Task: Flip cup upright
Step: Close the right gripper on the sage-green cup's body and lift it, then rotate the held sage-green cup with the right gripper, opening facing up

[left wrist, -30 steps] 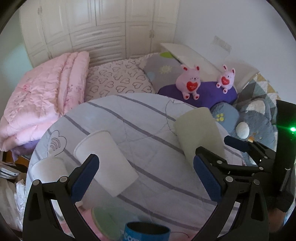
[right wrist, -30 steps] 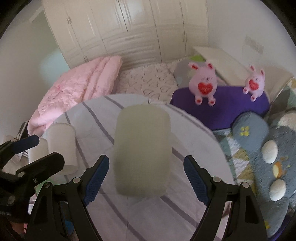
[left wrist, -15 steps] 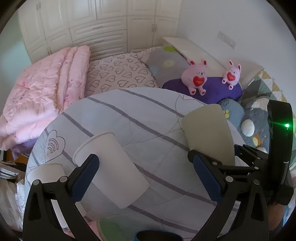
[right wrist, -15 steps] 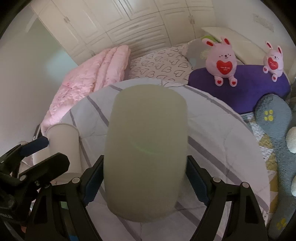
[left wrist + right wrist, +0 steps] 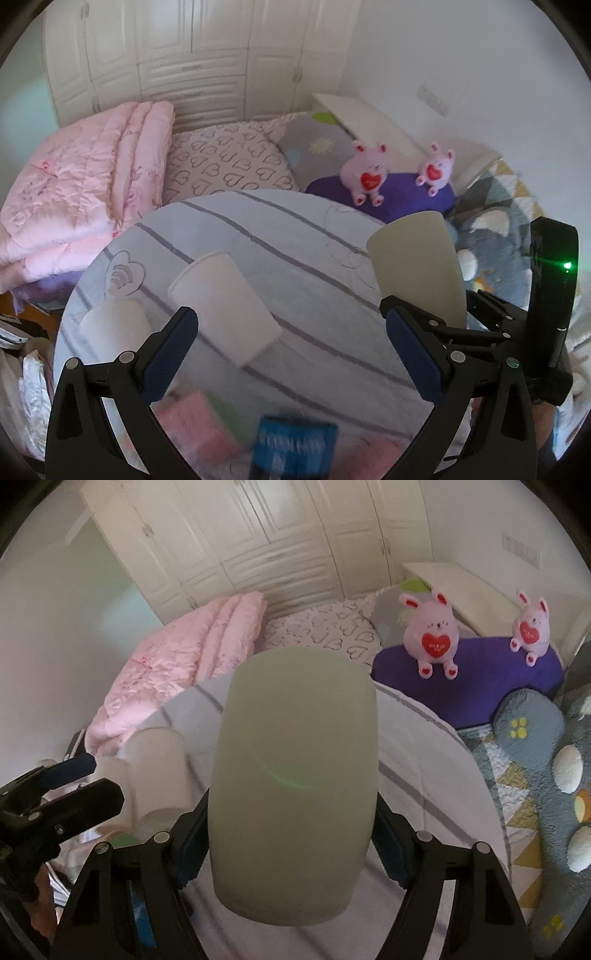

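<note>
Between my right gripper (image 5: 291, 849) fingers the pale green cup (image 5: 295, 782) now sits clamped, closed base up; a second ago it stood free on the striped cloth (image 5: 295, 258). It looks lifted, ready to turn over. Left of it, my left gripper (image 5: 291, 354) hangs wide and empty near a white cup (image 5: 225, 302). Its rim is hidden.
</note>
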